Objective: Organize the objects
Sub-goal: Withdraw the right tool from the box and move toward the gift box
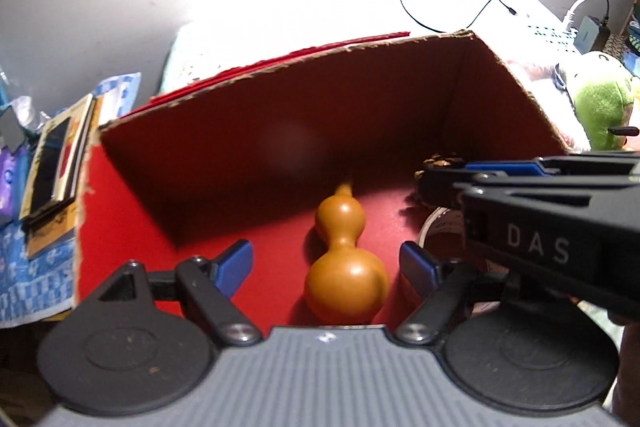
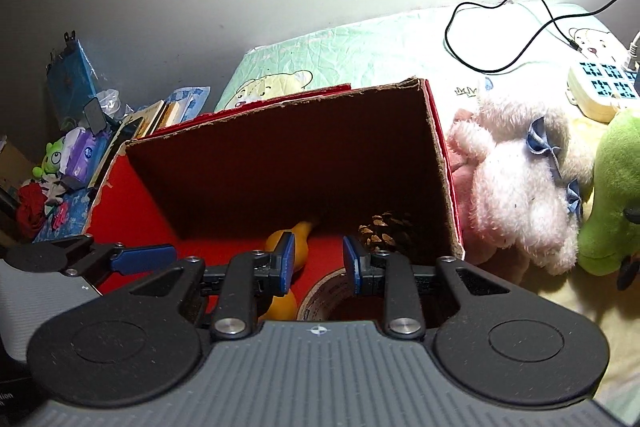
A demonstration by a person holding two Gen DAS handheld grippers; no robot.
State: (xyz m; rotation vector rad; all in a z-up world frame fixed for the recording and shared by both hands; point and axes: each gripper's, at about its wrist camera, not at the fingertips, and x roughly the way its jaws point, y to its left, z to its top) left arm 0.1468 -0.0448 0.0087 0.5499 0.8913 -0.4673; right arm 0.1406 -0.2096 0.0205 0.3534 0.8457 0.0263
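- Left claw (image 1: 326,261): jaws spread wide, nothing between the pads; it hangs above the open red box (image 1: 260,131), and the orange gourd (image 1: 344,259) lies on the box floor below the gap.
- Right claw (image 2: 315,259): jaws partly apart, nothing pinched; the blue pads (image 2: 286,259) stand clear of each other above the box (image 2: 280,163) interior.
- In the left wrist view, the right claw (image 1: 448,183) enters from the right edge, over the right part of the box.
- Gourd (image 2: 288,255): lies on its side, narrow neck toward the far wall, near the middle of the floor.
- Tape roll (image 2: 328,295): lies flat on the box floor, just right of the gourd.
- Pine cone (image 2: 384,231): sits in the far right corner of the box, behind the tape roll.
- Outside the box, right side: a pink plush toy (image 2: 516,187) against the box wall, a green plush toy (image 2: 612,203) beside it, a power strip (image 2: 600,87) and a black cable (image 2: 500,35) beyond, all on the bed (image 2: 360,47).
- Outside the box, left side: books (image 1: 56,163) and assorted clutter.
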